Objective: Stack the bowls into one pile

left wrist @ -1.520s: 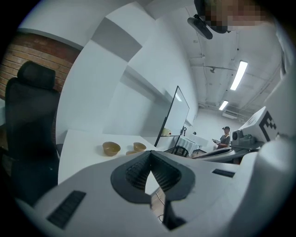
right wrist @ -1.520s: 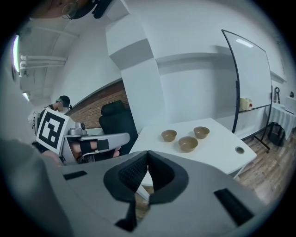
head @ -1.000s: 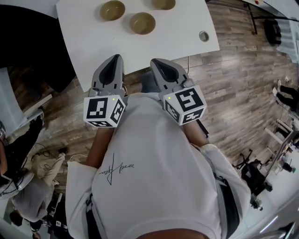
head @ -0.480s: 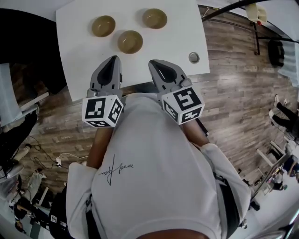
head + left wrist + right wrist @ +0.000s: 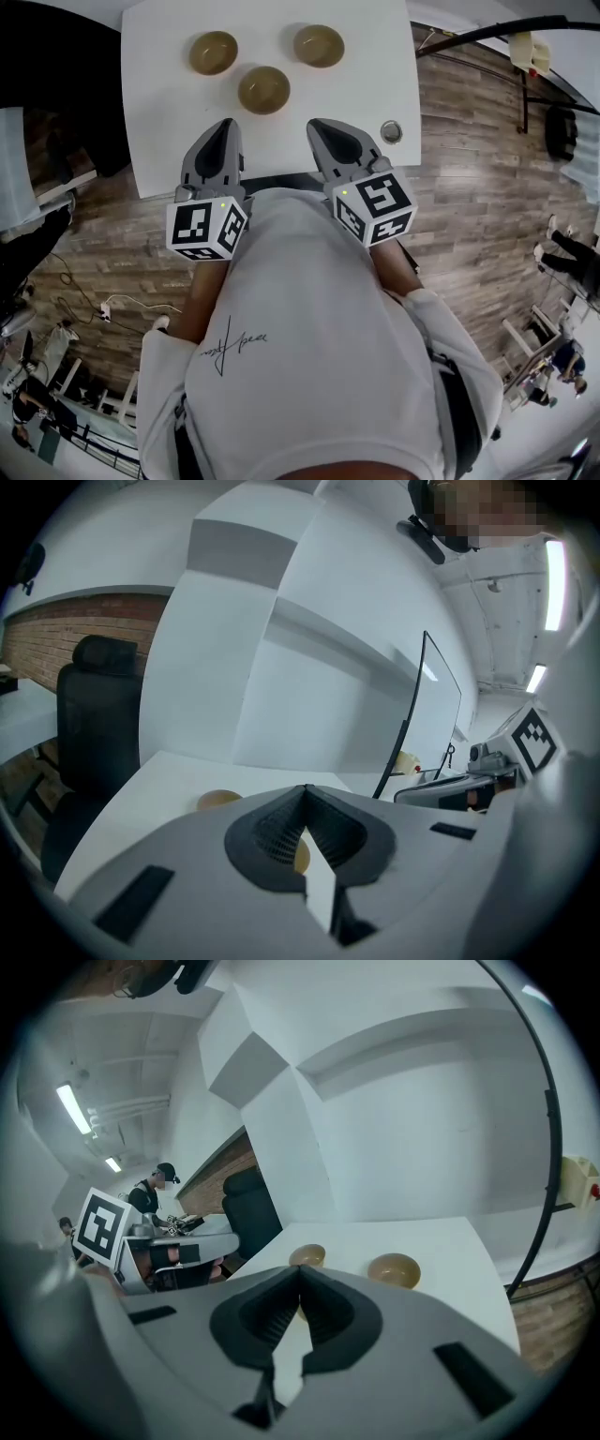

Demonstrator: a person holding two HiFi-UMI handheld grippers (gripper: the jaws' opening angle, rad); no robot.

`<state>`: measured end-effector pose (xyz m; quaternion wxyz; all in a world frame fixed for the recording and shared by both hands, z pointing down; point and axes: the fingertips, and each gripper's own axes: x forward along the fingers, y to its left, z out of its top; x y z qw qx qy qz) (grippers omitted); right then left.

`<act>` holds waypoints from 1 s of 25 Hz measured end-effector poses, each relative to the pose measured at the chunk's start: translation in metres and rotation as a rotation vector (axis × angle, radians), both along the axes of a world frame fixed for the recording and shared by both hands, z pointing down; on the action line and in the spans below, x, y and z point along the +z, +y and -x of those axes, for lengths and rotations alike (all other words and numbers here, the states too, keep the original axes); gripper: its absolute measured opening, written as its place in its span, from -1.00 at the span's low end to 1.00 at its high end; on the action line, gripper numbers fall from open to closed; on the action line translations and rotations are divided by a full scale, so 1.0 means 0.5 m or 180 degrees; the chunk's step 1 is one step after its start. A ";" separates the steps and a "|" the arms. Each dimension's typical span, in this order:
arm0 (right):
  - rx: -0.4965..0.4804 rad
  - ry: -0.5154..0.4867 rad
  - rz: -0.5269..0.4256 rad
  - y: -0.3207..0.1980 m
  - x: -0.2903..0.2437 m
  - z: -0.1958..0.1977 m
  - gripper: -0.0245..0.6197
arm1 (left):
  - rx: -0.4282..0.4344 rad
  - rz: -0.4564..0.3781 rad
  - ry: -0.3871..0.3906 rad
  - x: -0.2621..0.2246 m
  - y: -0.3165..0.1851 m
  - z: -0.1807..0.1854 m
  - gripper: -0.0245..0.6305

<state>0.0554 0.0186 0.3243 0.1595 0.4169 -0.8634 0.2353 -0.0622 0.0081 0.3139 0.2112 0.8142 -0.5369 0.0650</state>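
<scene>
Two grippers are held side by side just in front of the person's white shirt (image 5: 309, 356), both pointing forward over the near edge of the white surface (image 5: 159, 122). The left gripper (image 5: 223, 127) has its jaws pressed together with nothing between them. The right gripper (image 5: 321, 126) likewise has its jaws together and empty. Neither touches a bowl. Just to the right of the right gripper's tip, a small round metal fitting (image 5: 391, 131) sits in the surface near its edge. Ahead of the two tips, roughly between them, the nearest bowl (image 5: 263, 89) stands upright on the surface, apart from both grippers. Farther ahead, a second bowl (image 5: 213, 52) stands almost straight ahead of the left gripper, and a third bowl (image 5: 319, 45) stands ahead of the right gripper. All three tan bowls stand separate, none stacked. Beyond the far edge, the left gripper view shows a black chair (image 5: 98, 714) off to that gripper's left, and a white wall (image 5: 281, 667) ahead.
</scene>
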 end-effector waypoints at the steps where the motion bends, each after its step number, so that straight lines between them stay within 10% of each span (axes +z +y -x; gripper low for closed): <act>1: 0.0016 0.0005 0.0010 -0.002 0.001 0.002 -0.91 | -0.0011 0.0012 0.0009 0.003 -0.001 0.003 -0.91; 13: 0.0222 0.0059 0.0238 -0.074 0.037 0.028 -0.91 | 0.0068 0.0157 0.0117 0.025 -0.079 0.054 -0.91; 25: 0.0517 0.0091 0.0446 -0.209 0.169 -0.098 -0.84 | 0.0181 0.0173 0.0224 0.047 -0.068 -0.058 -0.91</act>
